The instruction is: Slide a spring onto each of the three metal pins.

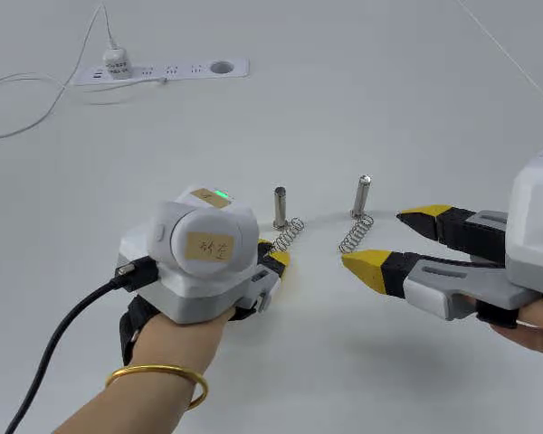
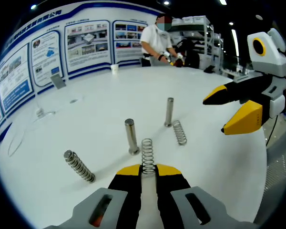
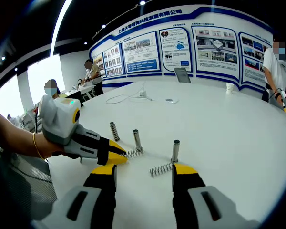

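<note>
My left gripper [image 2: 148, 169] is shut on one end of a spring [image 2: 147, 155], which reaches toward the foot of the middle bare pin [image 2: 130, 136]. In the head view that spring [image 1: 288, 233] leans beside the pin [image 1: 280, 207]. A second bare pin [image 1: 363, 195] stands to the right, with a loose spring [image 1: 356, 233] lying at its base. A third pin [image 2: 78, 165] carries a spring around it. My right gripper [image 1: 394, 240] is open, its jaws on either side of the loose spring [image 3: 161, 168] and short of it.
A white power strip [image 1: 163, 70] with a plugged cable lies at the far left of the white table [image 1: 253, 362]. The left gripper's black cable [image 1: 54, 348] trails toward the near edge. A person [image 2: 157, 40] stands beyond the table's far side.
</note>
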Motion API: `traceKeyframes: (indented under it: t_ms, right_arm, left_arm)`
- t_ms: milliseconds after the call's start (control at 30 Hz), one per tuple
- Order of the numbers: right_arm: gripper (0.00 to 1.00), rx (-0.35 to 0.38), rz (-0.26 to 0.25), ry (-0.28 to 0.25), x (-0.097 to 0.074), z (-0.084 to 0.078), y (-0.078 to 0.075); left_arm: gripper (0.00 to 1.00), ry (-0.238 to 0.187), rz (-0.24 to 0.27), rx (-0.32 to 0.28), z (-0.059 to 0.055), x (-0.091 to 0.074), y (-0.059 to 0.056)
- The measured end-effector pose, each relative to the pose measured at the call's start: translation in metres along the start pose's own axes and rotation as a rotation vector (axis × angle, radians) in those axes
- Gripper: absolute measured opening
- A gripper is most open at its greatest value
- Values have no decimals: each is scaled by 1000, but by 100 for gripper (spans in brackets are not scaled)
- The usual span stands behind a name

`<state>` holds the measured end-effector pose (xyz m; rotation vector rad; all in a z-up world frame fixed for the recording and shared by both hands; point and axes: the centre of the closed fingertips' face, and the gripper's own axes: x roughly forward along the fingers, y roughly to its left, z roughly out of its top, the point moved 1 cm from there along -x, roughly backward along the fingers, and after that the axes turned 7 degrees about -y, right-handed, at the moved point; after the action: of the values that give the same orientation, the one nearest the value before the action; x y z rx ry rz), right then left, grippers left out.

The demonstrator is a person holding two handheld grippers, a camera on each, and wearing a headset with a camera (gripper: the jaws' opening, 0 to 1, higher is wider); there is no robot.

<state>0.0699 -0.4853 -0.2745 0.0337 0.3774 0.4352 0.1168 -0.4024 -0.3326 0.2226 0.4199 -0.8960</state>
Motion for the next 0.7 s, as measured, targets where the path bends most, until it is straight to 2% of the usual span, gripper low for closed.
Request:
traceKeyframes:
  t_ms: [267, 367, 700]
  right_arm:
    - [47, 44, 4, -37, 1, 13, 4]
    - [46, 81, 9, -60, 2, 20, 6]
    - [42, 204, 37, -128, 7, 39, 12]
  left_arm:
    - [10, -47, -9, 8, 13, -13, -2]
    - [10, -72, -12, 4, 19, -19, -4]
    - [10, -187, -36, -6, 46, -36, -15]
